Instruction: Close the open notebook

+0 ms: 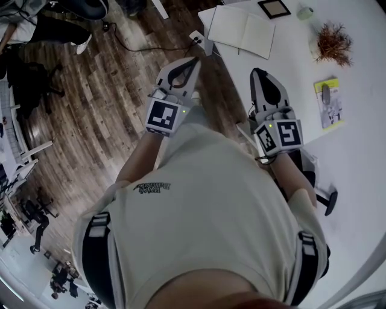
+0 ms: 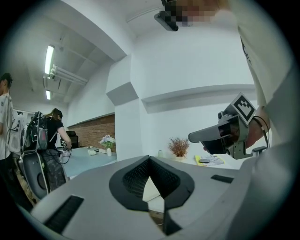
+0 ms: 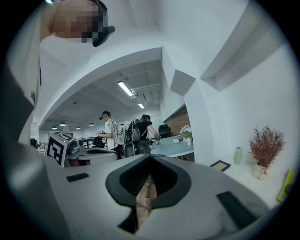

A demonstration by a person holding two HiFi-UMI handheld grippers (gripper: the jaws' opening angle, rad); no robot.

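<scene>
The open notebook (image 1: pixel 241 30) lies flat, white pages up, near the corner of the white table (image 1: pixel 362 151) at the top of the head view. Both grippers are held out level in front of the person, well short of the notebook. My left gripper (image 1: pixel 195 60) is over the wooden floor with its jaws together and nothing between them. To its right, my right gripper (image 1: pixel 256 71) hangs at the table's edge, also shut and empty. In the left gripper view the right gripper (image 2: pixel 192 137) shows at the right. The notebook is not clearly seen in either gripper view.
On the table stand a dark picture frame (image 1: pixel 274 8), a small pale vase (image 1: pixel 305 12), a dried reddish plant (image 1: pixel 333 42) and a yellow-edged booklet (image 1: pixel 329 102). A cable and power strip (image 1: pixel 196 37) lie on the floor by the table corner. People stand far off (image 3: pixel 110 131).
</scene>
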